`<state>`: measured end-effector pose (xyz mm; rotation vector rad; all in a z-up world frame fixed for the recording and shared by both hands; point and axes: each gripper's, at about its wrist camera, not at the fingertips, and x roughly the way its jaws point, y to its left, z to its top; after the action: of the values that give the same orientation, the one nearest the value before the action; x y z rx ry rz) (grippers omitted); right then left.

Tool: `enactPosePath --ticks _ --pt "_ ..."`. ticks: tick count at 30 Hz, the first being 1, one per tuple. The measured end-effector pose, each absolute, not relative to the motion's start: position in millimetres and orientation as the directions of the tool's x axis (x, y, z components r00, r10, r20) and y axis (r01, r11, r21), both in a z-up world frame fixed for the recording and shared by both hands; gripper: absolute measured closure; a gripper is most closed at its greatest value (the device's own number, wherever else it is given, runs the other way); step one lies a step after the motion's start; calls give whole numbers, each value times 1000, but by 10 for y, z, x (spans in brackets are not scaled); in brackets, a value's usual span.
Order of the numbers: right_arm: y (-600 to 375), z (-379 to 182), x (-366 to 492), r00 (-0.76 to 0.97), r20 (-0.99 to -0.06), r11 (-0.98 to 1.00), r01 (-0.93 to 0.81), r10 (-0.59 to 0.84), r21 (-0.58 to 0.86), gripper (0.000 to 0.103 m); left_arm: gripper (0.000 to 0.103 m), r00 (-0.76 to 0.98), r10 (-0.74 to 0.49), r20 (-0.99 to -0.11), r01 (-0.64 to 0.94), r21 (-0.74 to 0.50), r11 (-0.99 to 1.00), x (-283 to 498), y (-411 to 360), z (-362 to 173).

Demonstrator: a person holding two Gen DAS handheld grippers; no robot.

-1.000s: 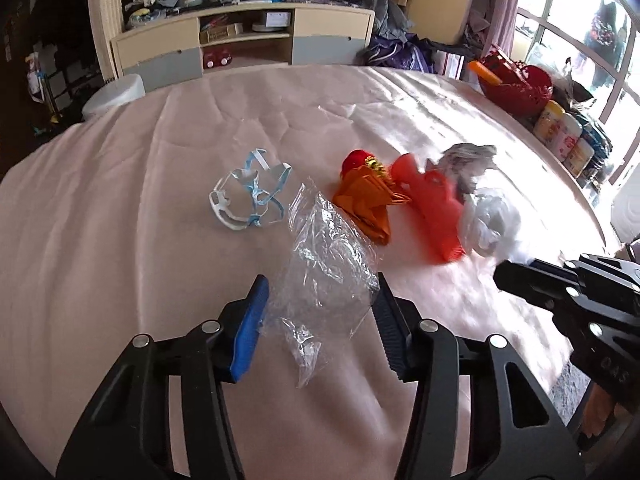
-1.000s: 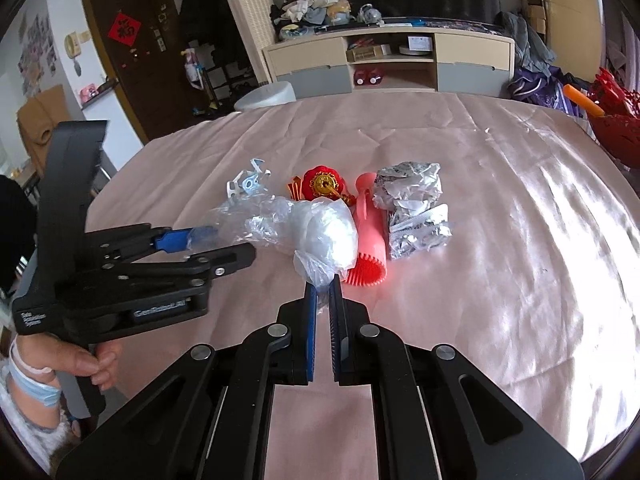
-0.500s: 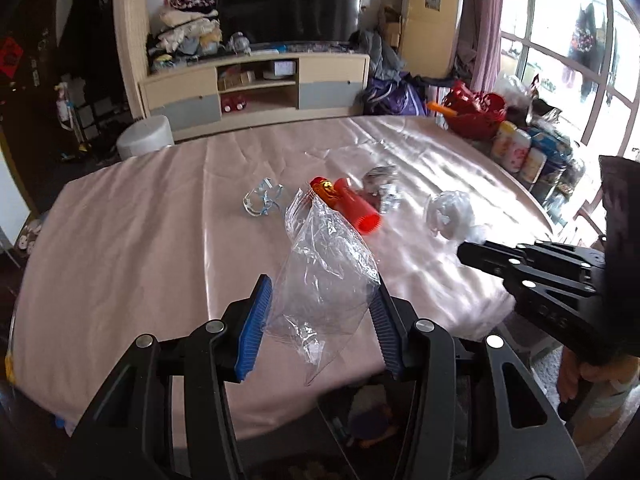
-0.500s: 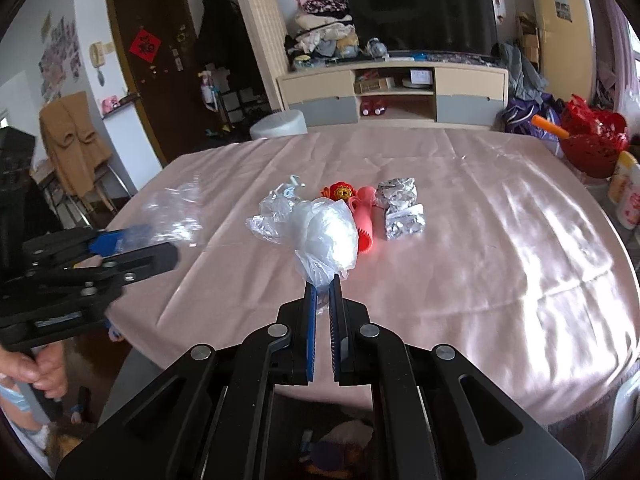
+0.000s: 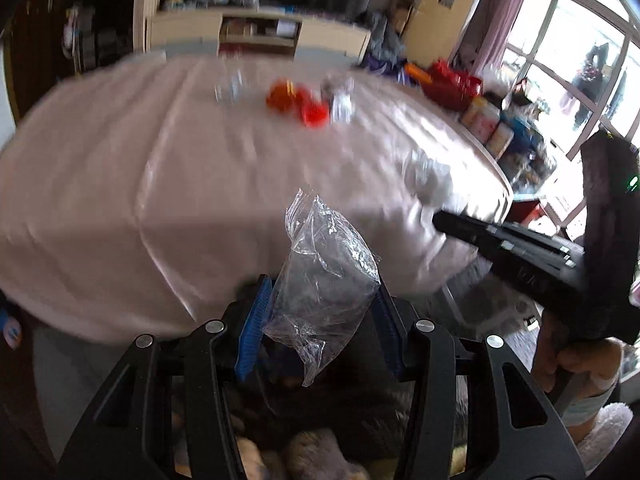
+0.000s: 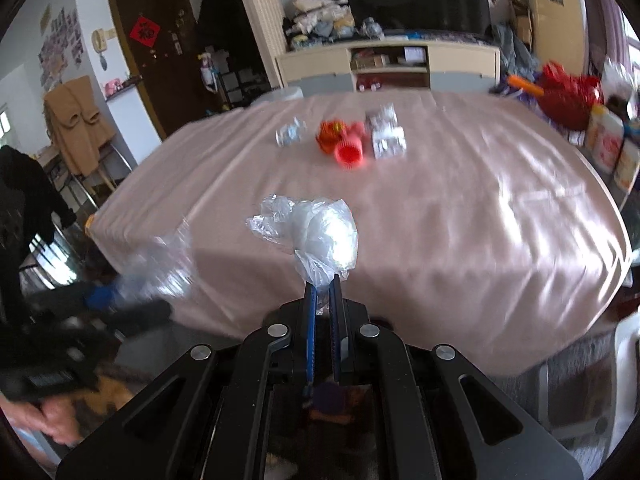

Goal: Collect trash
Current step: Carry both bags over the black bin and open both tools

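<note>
Now that both grippers have pulled back off the table [image 6: 460, 216], each carries its piece clear of the edge. Left gripper [image 5: 320, 320] jaws clamped on clear wrapper [image 5: 326, 280]; right gripper [image 6: 323, 300] jaws pinched together on white plastic bag [image 6: 320, 236]. Both angle downward. Red scraps [image 6: 342, 142], foil [image 6: 386, 136] remain on table; likely bin drop next.

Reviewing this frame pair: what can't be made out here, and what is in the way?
- Where the trash goes: no bin shows; the floor below both grippers is dark clutter, hidden by the gripper bodies.
- Pale item far on the table: motion blur in the left wrist view, too small in the right.
- Left gripper in the right wrist view: blurred, its clear plastic bag only a smear there.
- The white bag: contents hidden by cloudy film.
</note>
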<state>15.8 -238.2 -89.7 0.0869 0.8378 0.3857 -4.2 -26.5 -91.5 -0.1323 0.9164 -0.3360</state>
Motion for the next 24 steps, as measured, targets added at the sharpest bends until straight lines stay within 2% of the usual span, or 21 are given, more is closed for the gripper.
enactPosePath --ticks 10,24 --pt "-2423 -1562 82 495 -804 942 -232 329 242 95 56 404 -356 -843 214 -292 932 -23 -503 -1699" --pt "-2350 -2039 246 366 -858 931 -200 360 306 95 56 279 -350 -894 216 -297 930 118 -593 -2204"
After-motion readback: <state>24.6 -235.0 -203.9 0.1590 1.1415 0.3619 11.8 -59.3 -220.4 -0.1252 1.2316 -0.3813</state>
